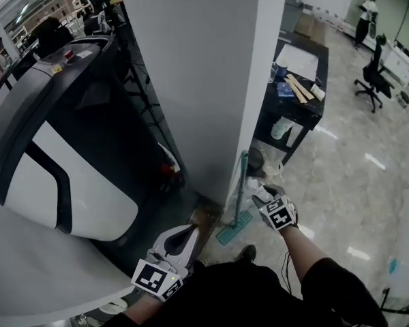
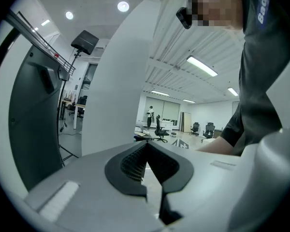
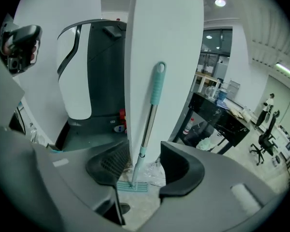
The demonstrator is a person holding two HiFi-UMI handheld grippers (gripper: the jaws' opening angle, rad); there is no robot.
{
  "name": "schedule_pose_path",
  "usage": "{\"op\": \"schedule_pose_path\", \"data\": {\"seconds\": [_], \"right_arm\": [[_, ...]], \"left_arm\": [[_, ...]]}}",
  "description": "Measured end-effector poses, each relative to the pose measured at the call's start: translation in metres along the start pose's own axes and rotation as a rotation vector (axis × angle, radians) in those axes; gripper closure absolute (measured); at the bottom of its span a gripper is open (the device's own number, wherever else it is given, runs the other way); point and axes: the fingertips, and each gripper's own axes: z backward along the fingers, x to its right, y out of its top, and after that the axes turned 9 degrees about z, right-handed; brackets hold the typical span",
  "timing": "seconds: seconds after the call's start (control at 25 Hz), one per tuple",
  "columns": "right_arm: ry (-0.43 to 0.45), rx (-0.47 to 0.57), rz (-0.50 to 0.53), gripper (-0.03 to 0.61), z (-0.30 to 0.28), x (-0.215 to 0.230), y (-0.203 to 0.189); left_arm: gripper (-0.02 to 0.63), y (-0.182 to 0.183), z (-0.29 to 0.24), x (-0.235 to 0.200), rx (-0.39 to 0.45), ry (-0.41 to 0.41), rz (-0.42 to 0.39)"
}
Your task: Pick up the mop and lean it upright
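my right claw [image 3: 137,164] stands open, its pads pressing on nothing. the mop [image 3: 150,111] shows in the gap between them but farther off, untouched. it stands upright, its teal-topped handle leaning on the white pillar [image 3: 166,37], its flat head on the floor [image 1: 354,182] at the pillar's foot. in the head view this claw is just beside the handle. my left claw [image 2: 147,146] is closed and empty, held low near the big black-and-white machine [image 1: 75,155]. a black table [image 1: 307,111] stands past the pillar.
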Motion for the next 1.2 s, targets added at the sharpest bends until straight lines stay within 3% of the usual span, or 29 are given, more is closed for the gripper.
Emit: {"op": "schedule_pose_path", "data": {"seconds": [0.24,0.44,0.6,0.88,1.2], "right_arm": [[-0.147,0.05,-0.073,0.472,0.063,-0.049,0.001],[-0.227,0.033,-0.113,0.56,0.105,-0.091,-0.015],[-0.277,0.032,-0.154,0.575,0.137,-0.113,-0.028],[-0.323,0.113,-0.185,0.575,0.176,-0.132,-0.02],[-0.28,0.251,-0.205,0.575,0.214,-0.167,-0.009]], "left_arm": [[0.597,-0.012,0.021,0.01,-0.008,-0.186,0.027],[0.595,-0.028,0.026,0.018,-0.038,-0.301,0.058],[0.596,-0.032,0.031,0.034,-0.046,-0.376,0.054],[0.597,-0.036,0.043,0.061,-0.058,-0.428,0.03],[0.597,-0.043,0.064,0.104,-0.061,-0.416,-0.026]]}}
